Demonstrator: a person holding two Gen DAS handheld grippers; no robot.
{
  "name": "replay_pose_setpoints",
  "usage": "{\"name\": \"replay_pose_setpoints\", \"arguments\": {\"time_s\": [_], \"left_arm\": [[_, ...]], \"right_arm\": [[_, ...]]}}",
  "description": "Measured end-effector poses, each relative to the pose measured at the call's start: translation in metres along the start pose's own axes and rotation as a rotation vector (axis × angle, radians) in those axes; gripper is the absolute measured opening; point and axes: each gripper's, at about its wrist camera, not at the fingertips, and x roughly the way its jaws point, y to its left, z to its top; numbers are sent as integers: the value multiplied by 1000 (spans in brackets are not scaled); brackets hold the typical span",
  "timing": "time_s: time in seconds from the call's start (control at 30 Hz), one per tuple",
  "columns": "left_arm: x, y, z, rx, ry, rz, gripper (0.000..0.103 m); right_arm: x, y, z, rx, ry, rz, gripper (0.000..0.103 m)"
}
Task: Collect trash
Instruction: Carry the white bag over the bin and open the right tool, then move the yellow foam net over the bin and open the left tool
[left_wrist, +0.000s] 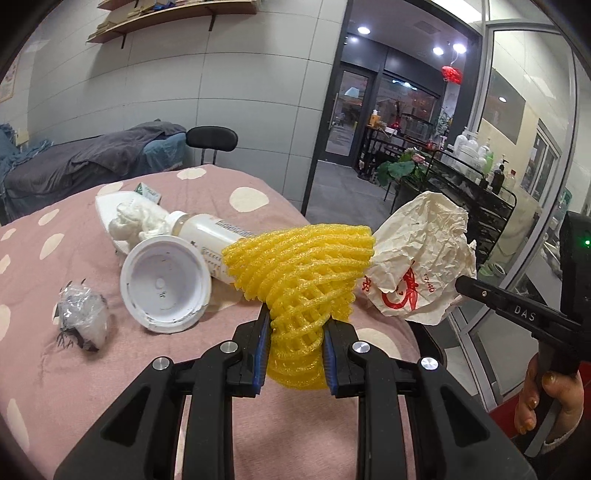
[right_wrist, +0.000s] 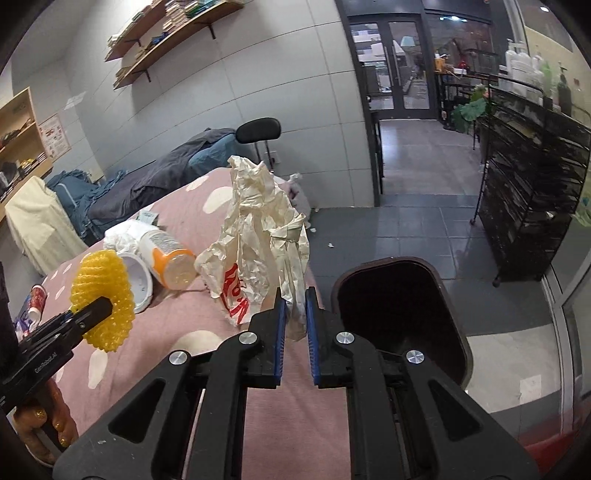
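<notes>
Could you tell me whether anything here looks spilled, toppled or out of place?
Yes: small white scraps lie on the dark floor beside the bed, outside the bin. On the bed, a bottle lies tipped over.

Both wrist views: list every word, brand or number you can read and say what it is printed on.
"DAS": on the right gripper, along its finger.
"GenRobot.AI": on the left gripper, along its body.
"17:40": small red print on the crumpled paper bag; its large red characters are too creased to read.
Bottle label, green carton, wall posters: too small or blurred.
</notes>
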Motion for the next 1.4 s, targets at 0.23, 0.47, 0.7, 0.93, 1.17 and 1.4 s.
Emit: {"name": "replay_pose_setpoints", "arguments": {"time_s": [0.23, 0.47, 0.7, 0.93, 1.17, 1.4], "left_arm": [[15, -20, 5, 40, 24, -64, 24], [27, -40, 9, 82, 48, -117, 24], [37, -56, 7, 110, 82, -157, 24], [46, -70, 2, 141, 123, -189, 24], [56, -84, 0, 159, 171, -238, 24], [70, -106, 5, 191, 216, -297, 24]], "right_arm": [[9, -56, -3, 73, 0, -149, 11], [48, -105, -18, 116, 77, -301, 11], [97, -135, -43, 157, 189, -331, 12], [133, -149, -59, 184, 258, -324, 14], [148, -149, -75, 211, 302, -327, 42], [135, -144, -82, 216, 289, -331, 58]]}}
